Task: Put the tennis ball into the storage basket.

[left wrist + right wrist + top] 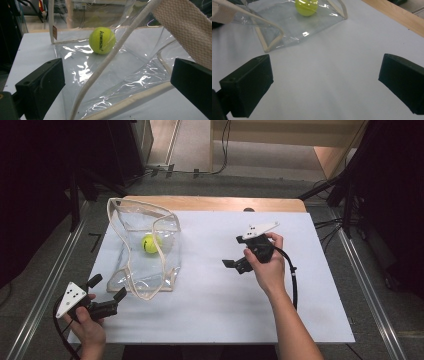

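Tennis ball [150, 243] inside clear bag [165, 265], left half of white worktop [225, 310].
Left gripper [107, 287]: fingers released, empty, just beside bag's near strap [105, 62]. Right gripper [231, 263]: fingers released, empty, mid-worktop, well apart from bag.

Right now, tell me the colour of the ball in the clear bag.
Yellow-green, a tennis ball with dark lettering; clearest in the left gripper view.
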### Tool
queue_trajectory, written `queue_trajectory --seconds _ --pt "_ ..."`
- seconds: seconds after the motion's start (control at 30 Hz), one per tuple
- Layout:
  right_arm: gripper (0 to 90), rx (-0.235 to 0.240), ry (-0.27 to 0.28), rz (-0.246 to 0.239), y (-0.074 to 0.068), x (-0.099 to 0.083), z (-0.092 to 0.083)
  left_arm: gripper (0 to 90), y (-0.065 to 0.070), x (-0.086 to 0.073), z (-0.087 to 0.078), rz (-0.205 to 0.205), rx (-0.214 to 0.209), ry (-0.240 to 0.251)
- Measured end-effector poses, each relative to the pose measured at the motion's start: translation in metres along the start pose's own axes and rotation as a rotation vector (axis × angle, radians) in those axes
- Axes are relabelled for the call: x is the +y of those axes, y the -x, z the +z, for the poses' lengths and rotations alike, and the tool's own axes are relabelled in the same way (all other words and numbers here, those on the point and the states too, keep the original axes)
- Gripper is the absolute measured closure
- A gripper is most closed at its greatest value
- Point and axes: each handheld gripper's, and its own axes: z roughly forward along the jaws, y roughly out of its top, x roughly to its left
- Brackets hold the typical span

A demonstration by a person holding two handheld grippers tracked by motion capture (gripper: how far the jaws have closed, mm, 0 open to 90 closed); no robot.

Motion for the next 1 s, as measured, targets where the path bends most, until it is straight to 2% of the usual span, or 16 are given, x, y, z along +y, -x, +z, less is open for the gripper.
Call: queue_trajectory --seconds 0.63,1.0 --pt "0.0 -0.041 0.050 0.080 0.007 -0.061 -0.024 0.0 0.000 0.000 0.000 0.000 0.000 0.001" --pt "0.0 -0.082 0.076 0.145 0.013 -0.093 -0.046 0.0 0.000 0.000 0.000 0.003 0.002 -0.002"
